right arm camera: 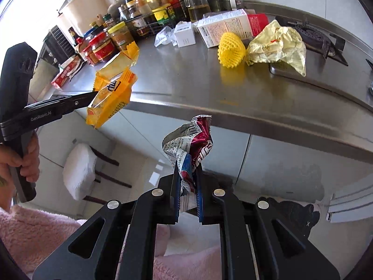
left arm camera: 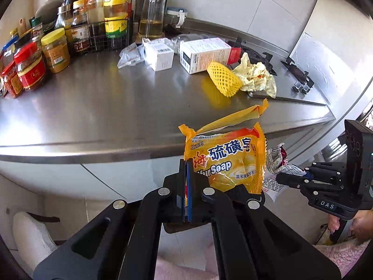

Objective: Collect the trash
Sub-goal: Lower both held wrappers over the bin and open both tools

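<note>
While both tools hung off the front edge of the steel surface (left arm camera: pixel 98 107), the left tool (left arm camera: pixel 186 186) pinched an orange soap wrapper (left arm camera: pixel 227 158) and the right tool (right arm camera: pixel 187 191) clamped a crumpled red wrapper (right arm camera: pixel 188 142). On the surface lay a yellow net (left arm camera: pixel 223 79), a yellow bag (left arm camera: pixel 256 75) and cartons (left arm camera: pixel 205 54).

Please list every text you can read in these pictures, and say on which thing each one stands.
"硫磺", "Soap": orange plastic soap wrapper in the left gripper.
"DAS": black right gripper.
"GenRobot.AI": left gripper's black arm.
Barcode digits on crumpled maroon wrapper: too small.
Bottle, jar, box labels: blurred.
</note>
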